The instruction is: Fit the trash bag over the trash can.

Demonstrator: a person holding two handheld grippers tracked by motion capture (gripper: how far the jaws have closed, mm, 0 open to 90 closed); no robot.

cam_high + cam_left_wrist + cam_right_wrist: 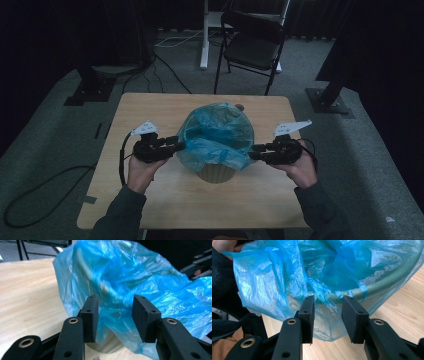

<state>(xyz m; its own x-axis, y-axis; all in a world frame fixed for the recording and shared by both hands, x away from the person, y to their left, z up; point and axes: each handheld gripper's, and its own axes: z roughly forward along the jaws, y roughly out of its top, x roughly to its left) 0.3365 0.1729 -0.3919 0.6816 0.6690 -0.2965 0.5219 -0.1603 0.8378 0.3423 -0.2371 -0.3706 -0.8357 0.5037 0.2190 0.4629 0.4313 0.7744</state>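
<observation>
A small round bin (216, 173) stands in the middle of the wooden table (150, 107), lined with a crumpled blue plastic bag (217, 132) that spills over its rim. My left gripper (182, 146) sits at the bag's left edge. In the left gripper view, my left gripper (116, 298) is open, with loose blue film (117, 277) in the gap between its pads. My right gripper (252, 151) is at the bag's right edge. In the right gripper view, my right gripper (328, 300) is also open, the bag (287, 272) hanging between its pads below the bin's rim (384, 278).
A black folding chair (252, 45) and a white desk leg (204, 35) stand on the carpet beyond the table. Cables (165, 70) trail across the floor, and dark stand bases (90, 90) sit at both sides. The table shows bare wood around the bin.
</observation>
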